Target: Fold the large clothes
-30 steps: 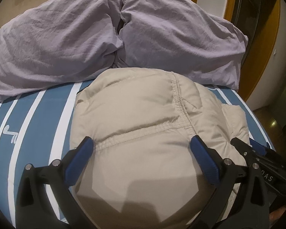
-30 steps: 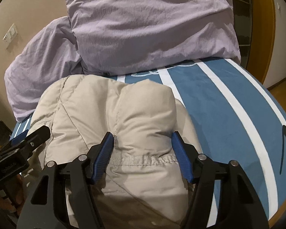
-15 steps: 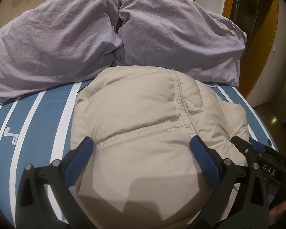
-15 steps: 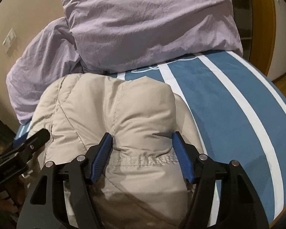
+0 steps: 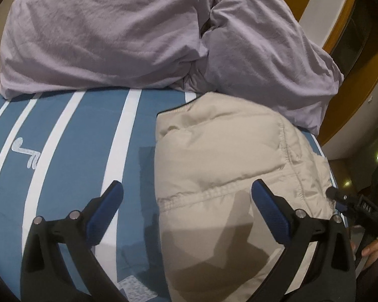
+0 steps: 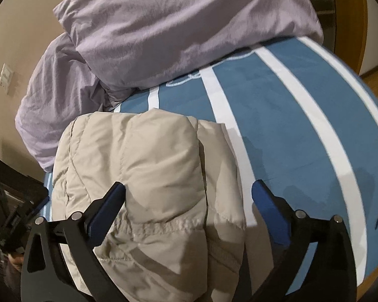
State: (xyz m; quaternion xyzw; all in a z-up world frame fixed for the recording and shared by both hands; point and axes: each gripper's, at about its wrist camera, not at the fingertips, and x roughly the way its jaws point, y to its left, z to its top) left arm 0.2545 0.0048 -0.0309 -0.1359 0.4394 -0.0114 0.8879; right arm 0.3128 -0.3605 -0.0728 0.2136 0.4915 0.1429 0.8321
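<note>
On the blue white-striped bedsheet (image 5: 63, 156) lies a folded beige puffer jacket (image 5: 226, 156); left gripper (image 5: 186, 201) and right gripper (image 6: 189, 198) both gape empty above it

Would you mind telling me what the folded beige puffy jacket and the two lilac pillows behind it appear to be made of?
The folded beige puffy jacket looks like a smooth, faintly sheeny synthetic shell over soft padding: stitched channels bulge between seams, and one seam is gathered. The two lilac pillows seem cased in matte woven cotton or a blend, judging by fine, crisp creases; the exact fibre cannot be told.
</note>
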